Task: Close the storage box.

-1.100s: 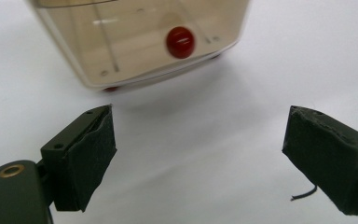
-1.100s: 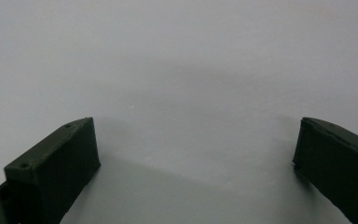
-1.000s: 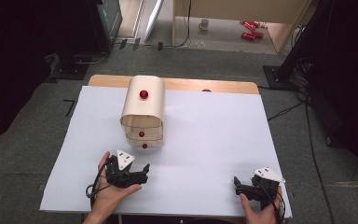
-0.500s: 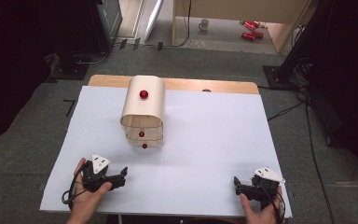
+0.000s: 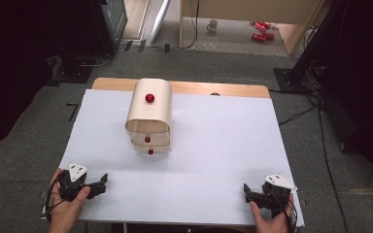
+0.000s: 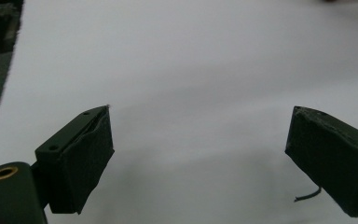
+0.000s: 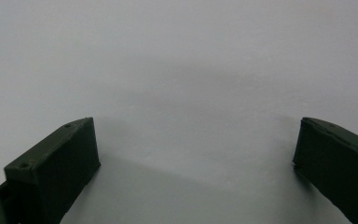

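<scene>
The bench (image 5: 233,90) is covered almost wholly by a white sheet (image 5: 213,145), with a strip of bare wood left showing along the far edge. A small wooden chest of drawers (image 5: 149,116) with a rounded top is stood on the sheet, left of the middle and toward the far edge, its drawer fronts turned to the near edge. A red knob (image 5: 149,98) is seen on its top, and two more red knobs are seen on the drawer fronts below.

The left tongs (image 5: 99,183) are held in a hand (image 5: 68,206) at the near left corner of the bench, low over the sheet and well apart from the chest. In the left gripper view the left tongs (image 6: 200,154) are spread wide, with nothing between the jaws but white sheet.

The right tongs (image 5: 246,193) are held at the near right corner, likewise low over the sheet. In the right gripper view the right tongs (image 7: 196,163) are also spread wide and nothing is gripped.
</scene>
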